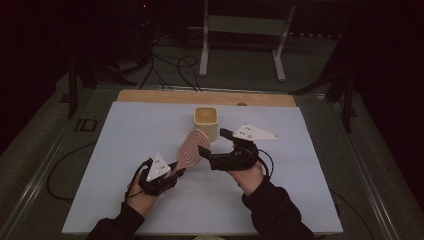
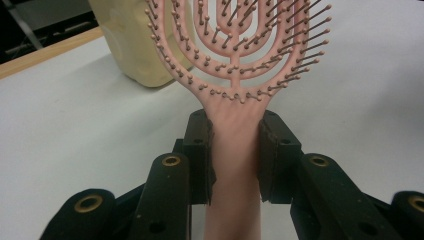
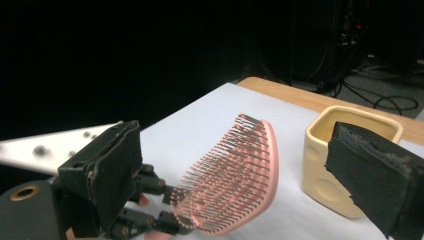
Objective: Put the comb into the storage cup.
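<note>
- The pink hairbrush (image 1: 192,148) is held off the table, near the middle of the white table (image 1: 125,150), with its oval head pointing toward the far edge.
- In the left gripper view the hairbrush (image 2: 235,75) shows a vented head of curved ribs set with ball-tipped bristles, and its handle runs straight down between the two black jaws.
- The left claw (image 2: 234,150) is closed on the handle just below the head, one pad pressed against each side.
- In the high view the left claw (image 1: 172,172) sits on the near-left side of the brush, held by a hand in a dark sleeve, with its grey three-cornered plate on top.
- The right claw (image 1: 212,145) stands wide, empty, just beside the right side of the brush head; I cannot tell whether a jaw touches it.
- In the right gripper view the hairbrush (image 3: 235,175) is tilted, bristles facing left, and lies between the two spread jaws of the right claw (image 3: 240,185).
- A pale yellow square cup (image 1: 206,121) stands upright just beyond the brush head, toward the far edge of the table; in the right gripper view the cup (image 3: 340,165) shows round holes in its wall.
- A wooden strip (image 1: 150,96) runs along the table's far edge.
</note>
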Tool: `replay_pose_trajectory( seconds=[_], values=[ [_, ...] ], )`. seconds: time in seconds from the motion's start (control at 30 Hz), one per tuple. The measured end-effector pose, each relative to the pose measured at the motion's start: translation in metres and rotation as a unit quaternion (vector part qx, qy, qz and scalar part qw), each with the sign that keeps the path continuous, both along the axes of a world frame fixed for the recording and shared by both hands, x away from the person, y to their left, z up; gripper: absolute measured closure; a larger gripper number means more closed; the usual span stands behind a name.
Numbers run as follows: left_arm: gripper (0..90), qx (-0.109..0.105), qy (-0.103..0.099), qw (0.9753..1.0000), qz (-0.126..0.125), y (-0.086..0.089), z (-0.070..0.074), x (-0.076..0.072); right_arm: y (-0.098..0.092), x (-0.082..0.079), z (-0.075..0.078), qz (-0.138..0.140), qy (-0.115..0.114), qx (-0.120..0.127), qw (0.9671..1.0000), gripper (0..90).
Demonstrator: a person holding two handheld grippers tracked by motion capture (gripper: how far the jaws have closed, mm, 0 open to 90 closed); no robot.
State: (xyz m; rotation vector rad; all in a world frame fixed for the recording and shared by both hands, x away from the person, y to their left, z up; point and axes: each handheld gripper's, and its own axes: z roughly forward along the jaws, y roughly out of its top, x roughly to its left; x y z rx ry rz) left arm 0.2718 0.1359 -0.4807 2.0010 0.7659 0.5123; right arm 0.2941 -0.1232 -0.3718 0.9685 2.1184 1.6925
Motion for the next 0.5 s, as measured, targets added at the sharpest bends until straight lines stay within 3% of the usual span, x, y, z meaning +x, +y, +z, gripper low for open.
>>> replay_pose_trajectory(
  seconds=[0.23,0.5],
  values=[
    [71.1,-0.002,0.001,1.0,-0.002,0.0,-0.001,0.0,0.012,0.009,-0.009,-0.023,0.04,0.026,0.9986,7.8],
    [71.1,-0.004,-0.003,1.0,-0.002,0.0,-0.001,0.0,0.015,0.023,-0.026,-0.046,0.101,0.056,0.9922,13.2]
  ],
)
